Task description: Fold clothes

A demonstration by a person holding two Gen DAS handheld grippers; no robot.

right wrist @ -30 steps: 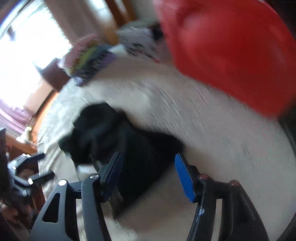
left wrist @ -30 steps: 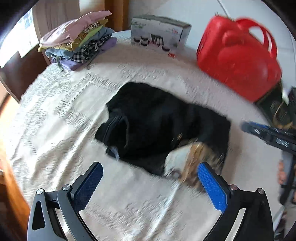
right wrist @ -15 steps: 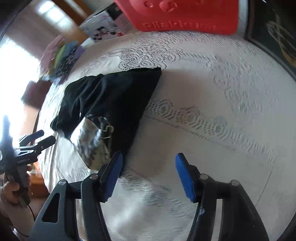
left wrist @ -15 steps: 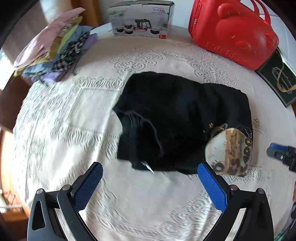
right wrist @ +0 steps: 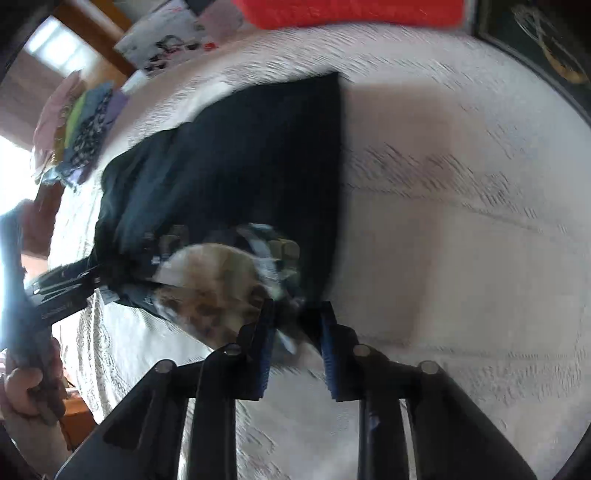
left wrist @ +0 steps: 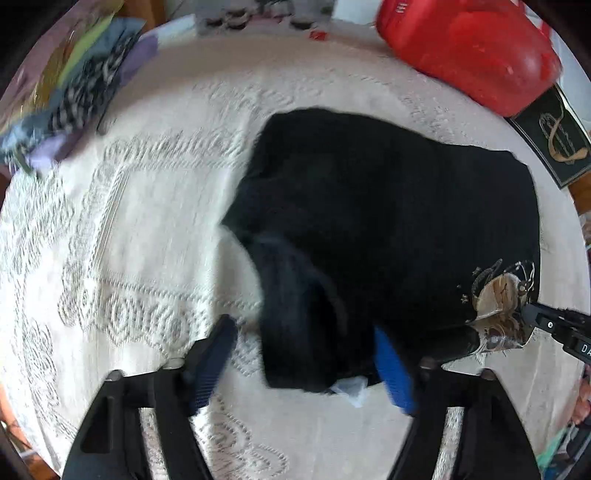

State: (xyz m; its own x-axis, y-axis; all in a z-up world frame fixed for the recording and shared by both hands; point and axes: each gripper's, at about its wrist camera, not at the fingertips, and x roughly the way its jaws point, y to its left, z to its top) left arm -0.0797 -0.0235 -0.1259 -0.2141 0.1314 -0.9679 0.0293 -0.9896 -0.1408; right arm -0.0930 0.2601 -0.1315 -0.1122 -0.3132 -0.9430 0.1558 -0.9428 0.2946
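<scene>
A black garment (left wrist: pixel 388 206) lies partly folded on the lace tablecloth (left wrist: pixel 129 240), with a tan printed patch (left wrist: pixel 498 306) at its near right corner. My left gripper (left wrist: pixel 301 369) is open, and the garment's near left edge with a white label sits between its blue pads. In the right wrist view the same garment (right wrist: pixel 240 166) and its patch (right wrist: pixel 214 280) are blurred. My right gripper (right wrist: pixel 295 350) has closed to a narrow gap with the patch corner bunched between its pads. The right gripper (left wrist: pixel 554 326) also shows at the patch in the left wrist view.
A red bag (left wrist: pixel 469 48) stands at the back right beside a dark flat box (left wrist: pixel 554 140). A stack of folded clothes (left wrist: pixel 70 85) lies at the back left, next to a printed carton (left wrist: pixel 258 18). A hand (right wrist: pixel 26 384) holds the left gripper (right wrist: pixel 62 291).
Both grippers have moved in to the garment's near edge. The left one has narrowed around the left corner. The right one has closed onto the patch corner.
</scene>
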